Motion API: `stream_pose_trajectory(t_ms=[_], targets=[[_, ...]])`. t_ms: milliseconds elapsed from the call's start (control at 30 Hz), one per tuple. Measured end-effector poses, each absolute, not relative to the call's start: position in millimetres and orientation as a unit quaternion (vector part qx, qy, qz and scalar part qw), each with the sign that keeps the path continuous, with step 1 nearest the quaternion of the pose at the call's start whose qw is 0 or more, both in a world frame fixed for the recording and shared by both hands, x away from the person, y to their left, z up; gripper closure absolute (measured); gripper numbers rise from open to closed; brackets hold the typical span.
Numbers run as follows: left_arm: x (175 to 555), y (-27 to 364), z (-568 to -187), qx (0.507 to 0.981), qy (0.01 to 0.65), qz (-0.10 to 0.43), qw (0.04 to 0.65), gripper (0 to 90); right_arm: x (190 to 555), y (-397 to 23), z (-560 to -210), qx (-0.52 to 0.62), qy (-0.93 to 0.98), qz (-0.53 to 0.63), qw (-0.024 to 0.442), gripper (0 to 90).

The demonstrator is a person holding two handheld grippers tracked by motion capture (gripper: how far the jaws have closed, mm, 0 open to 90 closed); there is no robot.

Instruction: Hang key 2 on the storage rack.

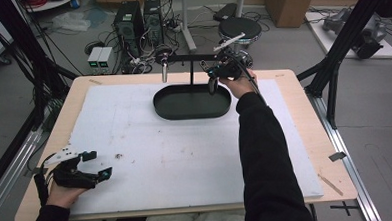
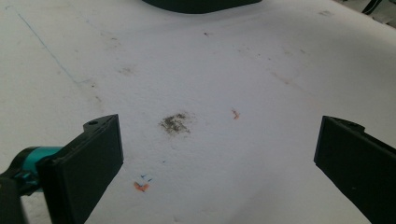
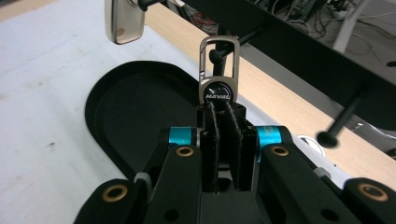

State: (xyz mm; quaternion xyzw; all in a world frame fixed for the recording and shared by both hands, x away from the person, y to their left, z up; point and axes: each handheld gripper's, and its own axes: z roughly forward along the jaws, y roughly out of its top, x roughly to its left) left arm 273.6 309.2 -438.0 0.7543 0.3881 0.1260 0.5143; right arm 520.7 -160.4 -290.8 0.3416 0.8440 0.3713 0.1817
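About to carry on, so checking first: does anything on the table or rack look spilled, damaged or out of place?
Nothing spilled or broken. The white mat carries a dark smudge and small orange flecks near the open left gripper. The right gripper is shut on a keychain hooked on a rack peg above the black tray.

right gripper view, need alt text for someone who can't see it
The right gripper, jaws closed, pinches a metal key ring clip marked NAVAL, its loop hooked over a peg of a black hanging rack. Below sits an empty black oval tray on a white mat; another metal piece hangs at upper left.
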Motion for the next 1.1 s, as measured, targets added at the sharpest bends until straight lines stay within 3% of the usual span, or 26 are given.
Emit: stream_pose_trajectory(t_ms=[600, 767, 1000, 1100], targets=[[274.4, 308.7, -436.8, 0.749, 0.384, 0.122, 0.525, 1.7, 532.4, -138.0, -306.4, 0.385, 0.812, 0.372, 0.232, 83.0], [274.0, 308.4, -436.6, 0.750, 0.385, 0.123, 0.524, 1.8, 527.8, -137.6, -306.2, 0.376, 0.820, 0.368, 0.226, 65.1], [272.7, 308.8, -435.6, 0.749, 0.383, 0.123, 0.527, 1.8, 519.4, -135.9, -305.0, 0.366, 0.837, 0.362, 0.183, 41.4], [272.1, 308.2, -435.5, 0.750, 0.381, 0.123, 0.527, 1.8, 515.2, -133.3, -303.5, 0.370, 0.839, 0.357, 0.176, 22.6]])
